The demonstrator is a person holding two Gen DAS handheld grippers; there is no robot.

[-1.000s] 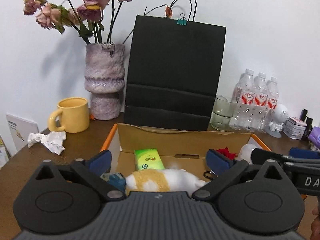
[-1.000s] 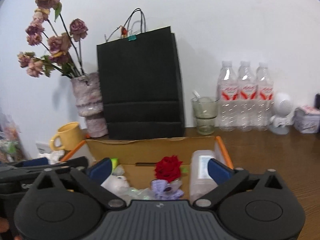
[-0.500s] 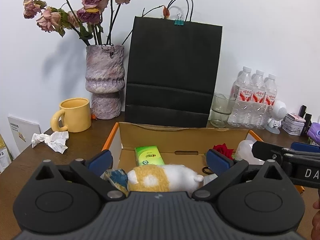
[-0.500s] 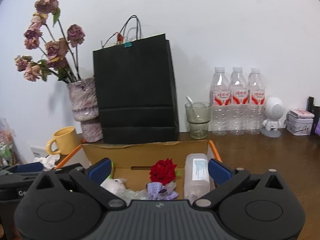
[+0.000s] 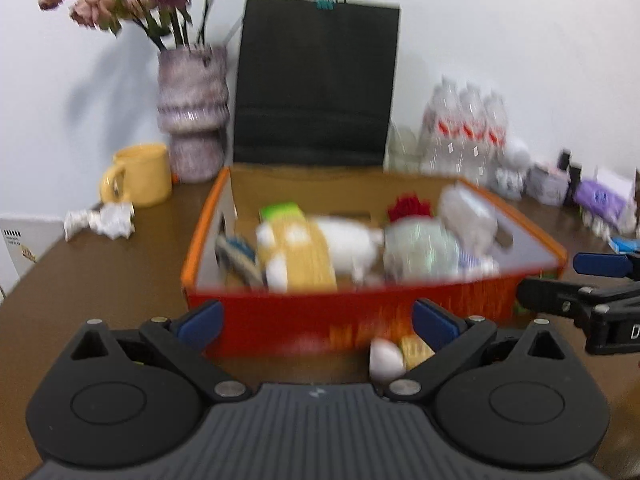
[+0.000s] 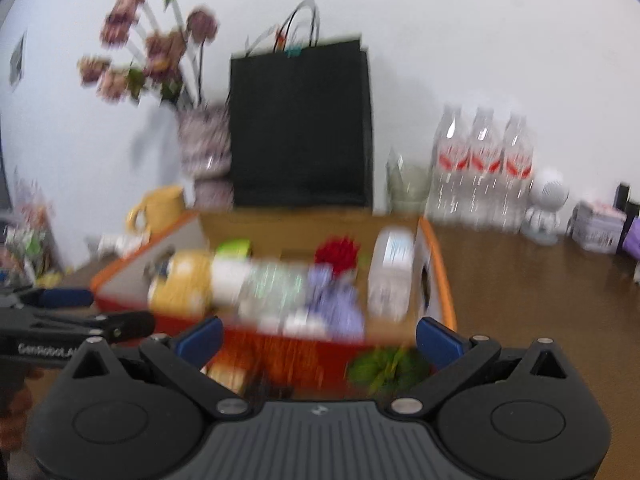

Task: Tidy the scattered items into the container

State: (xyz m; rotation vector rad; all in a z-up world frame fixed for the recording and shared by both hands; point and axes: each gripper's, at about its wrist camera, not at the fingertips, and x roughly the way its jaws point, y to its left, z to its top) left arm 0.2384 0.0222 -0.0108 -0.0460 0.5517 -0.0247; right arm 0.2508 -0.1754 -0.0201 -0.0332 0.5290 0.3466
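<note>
An orange cardboard box point(image 5: 360, 320) point(image 6: 438, 264) stands on the brown table and holds a yellow-and-white plush point(image 5: 304, 256) point(image 6: 188, 284), a green packet point(image 5: 280, 212), a red flower point(image 5: 408, 208) point(image 6: 336, 252), a clear bottle point(image 5: 468, 216) point(image 6: 390, 272) and a purple wrap point(image 6: 336, 304). My left gripper point(image 5: 316, 324) is open and empty in front of the box. My right gripper point(image 6: 320, 338) is open and empty too. A small white-and-yellow item point(image 5: 396, 358) and a green leafy item point(image 6: 384, 368) lie on the table before the box. Both views are blurred.
A black paper bag point(image 5: 316, 92), a vase of dried roses point(image 5: 192, 116), a yellow mug point(image 5: 140, 176) and crumpled paper point(image 5: 104, 220) stand behind and left of the box. Water bottles point(image 6: 484, 168), a glass point(image 6: 408, 184) and small boxes point(image 6: 600, 232) stand to the right.
Both grippers have pulled back and up from over the box, so its red front wall and the items before it now show. Both stay open.
</note>
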